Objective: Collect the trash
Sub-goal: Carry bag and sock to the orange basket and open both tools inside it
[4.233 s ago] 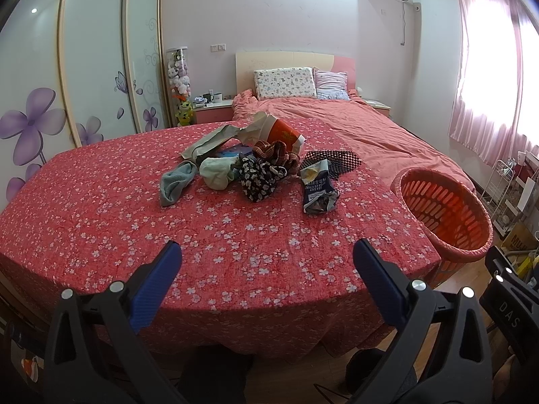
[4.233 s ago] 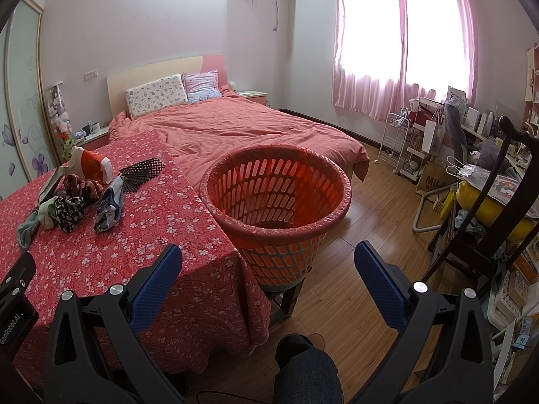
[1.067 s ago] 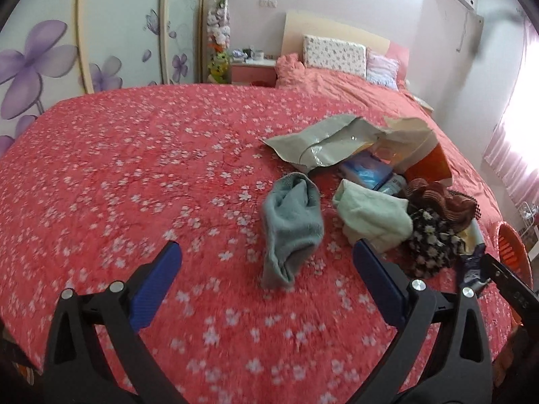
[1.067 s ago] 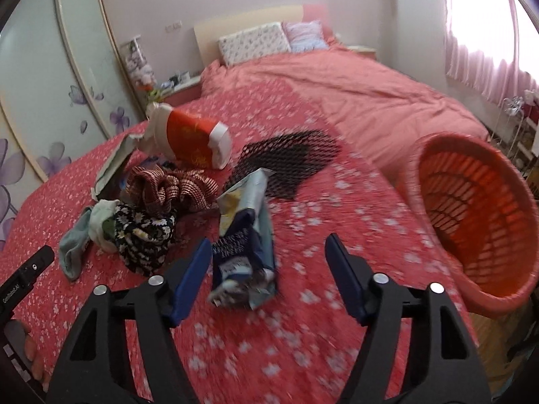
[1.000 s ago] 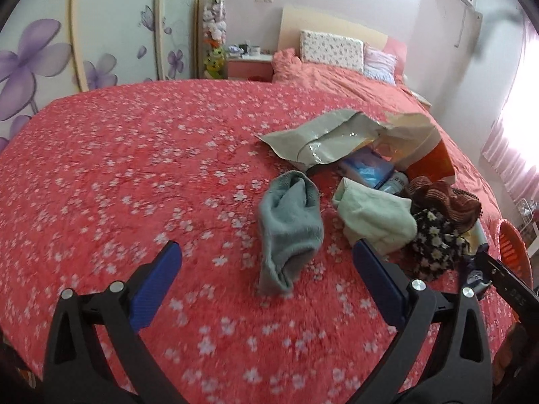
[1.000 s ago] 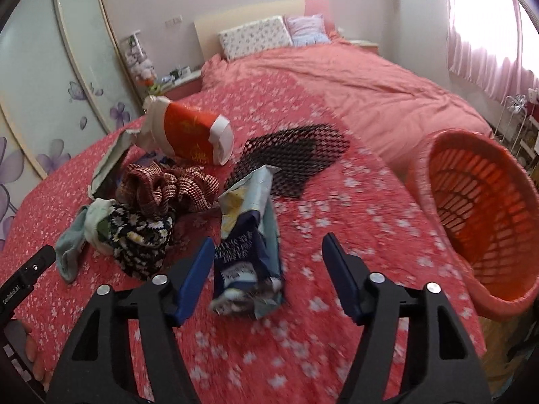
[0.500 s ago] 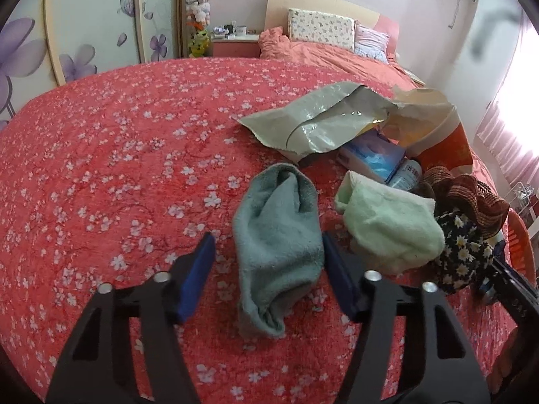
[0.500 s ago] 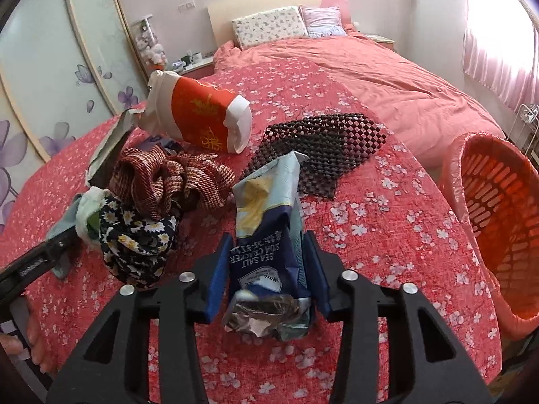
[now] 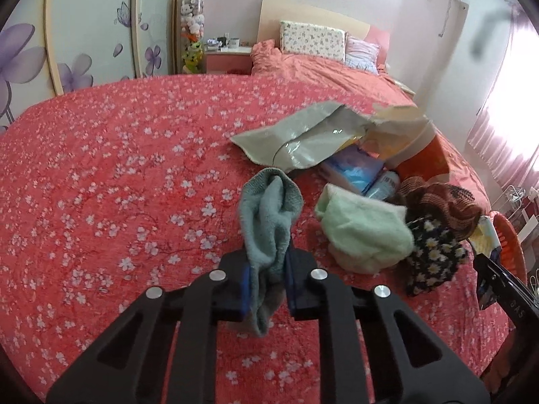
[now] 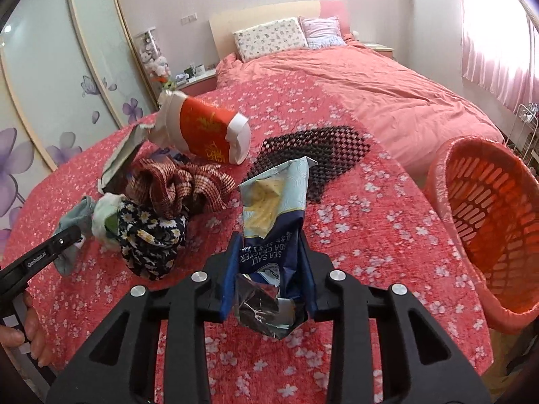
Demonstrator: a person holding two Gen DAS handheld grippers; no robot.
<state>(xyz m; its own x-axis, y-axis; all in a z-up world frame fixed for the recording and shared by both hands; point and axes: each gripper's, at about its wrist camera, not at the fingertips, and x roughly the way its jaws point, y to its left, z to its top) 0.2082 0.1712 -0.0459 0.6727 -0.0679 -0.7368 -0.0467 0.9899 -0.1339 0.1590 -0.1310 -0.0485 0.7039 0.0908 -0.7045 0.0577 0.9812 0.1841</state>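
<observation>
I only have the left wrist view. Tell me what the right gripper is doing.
Observer: The right gripper is shut on the cracker bag, crumpled foil end toward the camera.
Operator: Report the basket.
Observer: The orange basket stands past the table's right edge; the part of its inside in view holds nothing.
Operator: Say what lies beyond that bag.
Observer: A black mesh mat lies flat on the floral cloth, with a red-and-white bag to its left.

Bed (image 10: pixel 370 77) w/ pink duvet lying at far end, two pillows (image 10: pixel 269 38) leaning on headboard. Sliding doors w/ purple flowers (image 9: pixel 70 70) standing left; daylight glowing thru pink curtains (image 10: pixel 498 33) right.
</observation>
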